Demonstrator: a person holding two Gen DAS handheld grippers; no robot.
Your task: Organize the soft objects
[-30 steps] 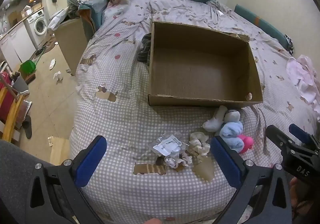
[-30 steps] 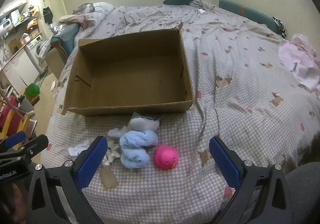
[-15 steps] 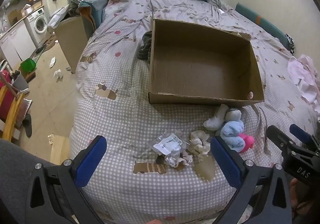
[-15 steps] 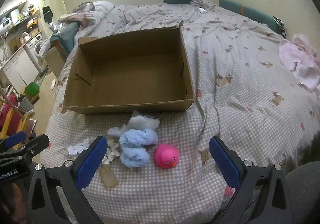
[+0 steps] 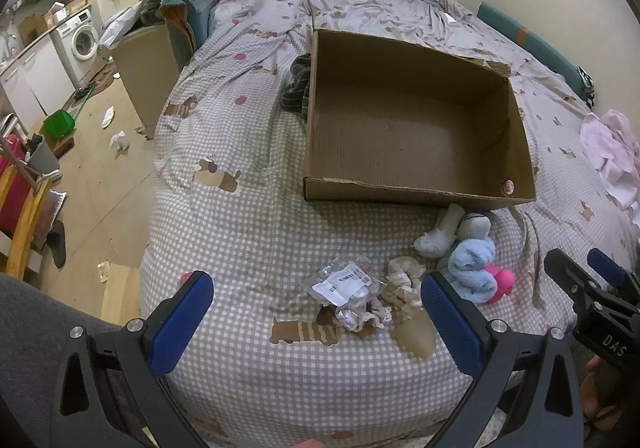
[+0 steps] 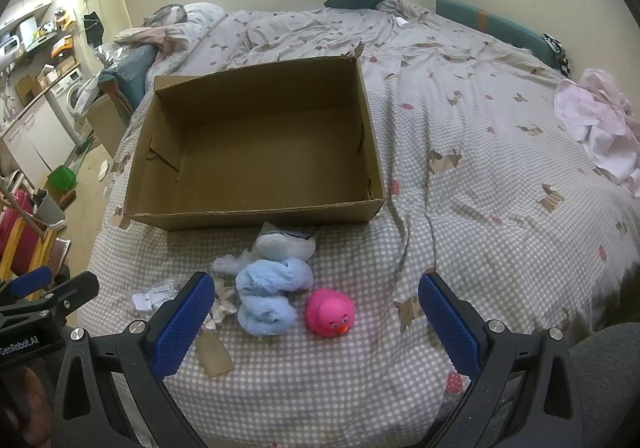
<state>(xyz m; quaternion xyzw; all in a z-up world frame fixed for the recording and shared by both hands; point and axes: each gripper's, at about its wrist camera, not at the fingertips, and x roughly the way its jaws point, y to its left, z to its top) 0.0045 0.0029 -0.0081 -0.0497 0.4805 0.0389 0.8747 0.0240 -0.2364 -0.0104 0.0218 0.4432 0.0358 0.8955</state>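
Both grippers, left (image 5: 316,312) and right (image 6: 316,312), gape empty above toys (image 6: 266,296), wrappers (image 5: 344,284); open box (image 6: 256,152) behind on bed (image 6: 480,176).

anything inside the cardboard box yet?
No. The cardboard box shows only its bare floor in both wrist views. The near wall hides a thin strip of floor behind it. The blue plush and pink duck lie outside, in front.

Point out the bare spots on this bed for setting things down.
The brown cardboard box is empty inside. The checked bedspread lies bare left of the box, and right of the pink rubber duck. The strip before the box is crowded: duck, light blue plush toy, white plush, crumpled plastic packet, cream scrunchies.
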